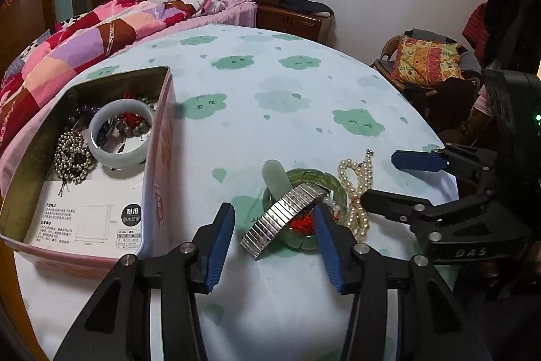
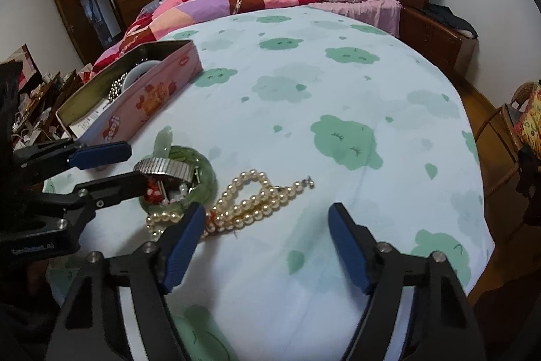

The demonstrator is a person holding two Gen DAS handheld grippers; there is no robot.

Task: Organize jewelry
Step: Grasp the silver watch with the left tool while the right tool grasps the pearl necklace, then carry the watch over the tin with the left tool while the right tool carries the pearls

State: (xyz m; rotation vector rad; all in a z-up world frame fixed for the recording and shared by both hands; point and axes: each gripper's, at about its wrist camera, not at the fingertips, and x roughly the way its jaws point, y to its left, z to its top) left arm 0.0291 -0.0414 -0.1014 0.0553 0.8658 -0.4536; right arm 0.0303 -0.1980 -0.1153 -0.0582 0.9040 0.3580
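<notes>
A silver stretch watch band (image 1: 284, 215) leans on a green bangle (image 1: 314, 175) that has red bits inside and a pale jade pendant (image 1: 275, 178) on its rim. My left gripper (image 1: 274, 208) straddles the band, open; its pads stand apart from the metal. From the right wrist view the left gripper (image 2: 138, 166) sits at the band's (image 2: 162, 166) left end. A pearl necklace (image 2: 250, 198) lies beside the bangle (image 2: 206, 175), between the open right gripper's (image 2: 266, 208) fingers. The right gripper (image 1: 378, 176) hangs over the pearls (image 1: 358, 188).
A pink tin box (image 1: 162, 151) at the left holds a white bangle (image 1: 101, 151) and several bead bracelets (image 1: 71, 158). The round table wears a cloud-print cloth (image 2: 338, 90). A bed with a patchwork quilt (image 1: 84, 39) lies behind; a wicker chair (image 1: 426, 60) stands right.
</notes>
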